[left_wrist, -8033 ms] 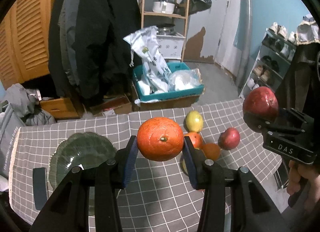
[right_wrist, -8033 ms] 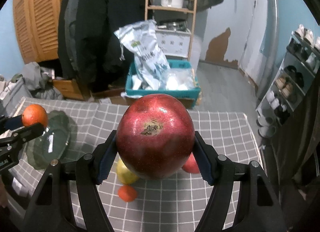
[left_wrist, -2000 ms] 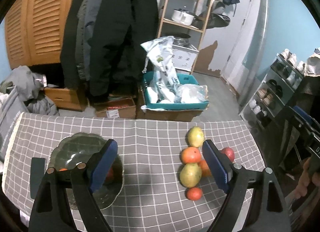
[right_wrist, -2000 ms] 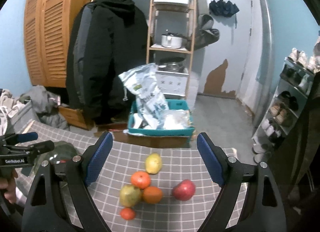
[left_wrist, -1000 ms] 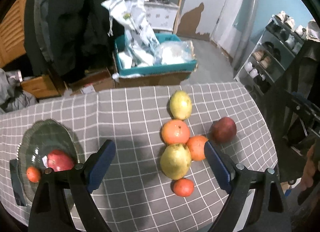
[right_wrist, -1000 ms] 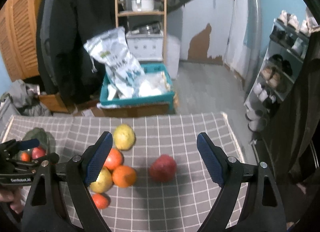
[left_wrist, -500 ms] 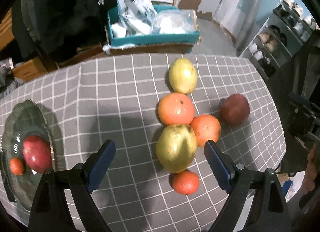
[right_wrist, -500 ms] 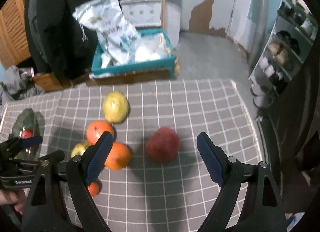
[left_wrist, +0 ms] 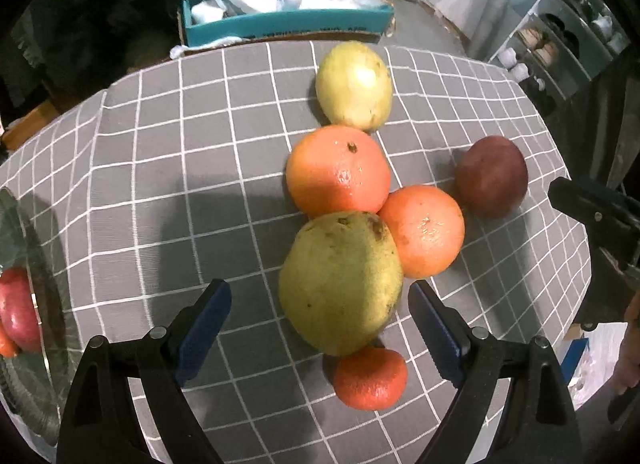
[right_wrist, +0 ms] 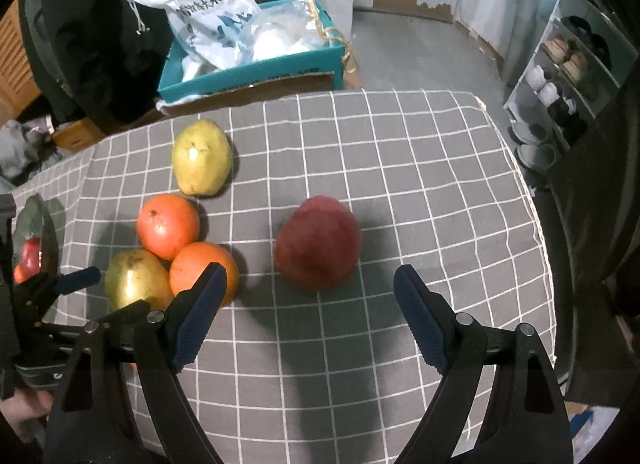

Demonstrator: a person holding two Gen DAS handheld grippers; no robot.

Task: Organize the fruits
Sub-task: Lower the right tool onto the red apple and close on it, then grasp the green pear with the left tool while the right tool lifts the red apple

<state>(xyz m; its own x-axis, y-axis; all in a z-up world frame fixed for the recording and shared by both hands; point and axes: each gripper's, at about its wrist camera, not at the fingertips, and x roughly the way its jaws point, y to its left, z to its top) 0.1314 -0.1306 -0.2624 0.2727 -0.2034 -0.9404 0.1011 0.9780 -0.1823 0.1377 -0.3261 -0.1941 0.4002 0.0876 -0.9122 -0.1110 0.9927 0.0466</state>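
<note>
Both claws empty, jaws spread wide. My left claw (left_wrist: 318,328) hangs low over the near green pear (left_wrist: 340,282), jaws to either side of it, not touching. My right claw (right_wrist: 306,312) hangs just short of the red apple (right_wrist: 318,248), which sits alone toward the right edge of the desk (right_wrist: 420,168).

Fruit left on the desk: near green pear, far yellow pear (left_wrist: 354,84) by the far edge, two large oranges (left_wrist: 338,170) (left_wrist: 424,230), one small mandarin (left_wrist: 370,378) partly under the near pear's outline, red apple. The glass plate (left_wrist: 40,348) at the left edge already carries a red apple (left_wrist: 16,308) and a small orange fruit.

Risks, as I judge them:
- Near pear touches both oranges and looks to touch the mandarin. Closing on it may shove a neighbour; round fruit could roll to the near or right edge and drop.
- Pear is wide and tapered; a hold off its widest part may slip on the lift.
- Apple lies near the right edge; a nudge from one jaw before the other lands may push it off.
- Both claws work close together; they could collide.

Against 8 s ago: then my left claw clamped an orange and my right a red apple, both in the air. Now both are released, and the plate shows a red apple and a small orange fruit. Over the last second both claws have dropped closer to the fruit.
</note>
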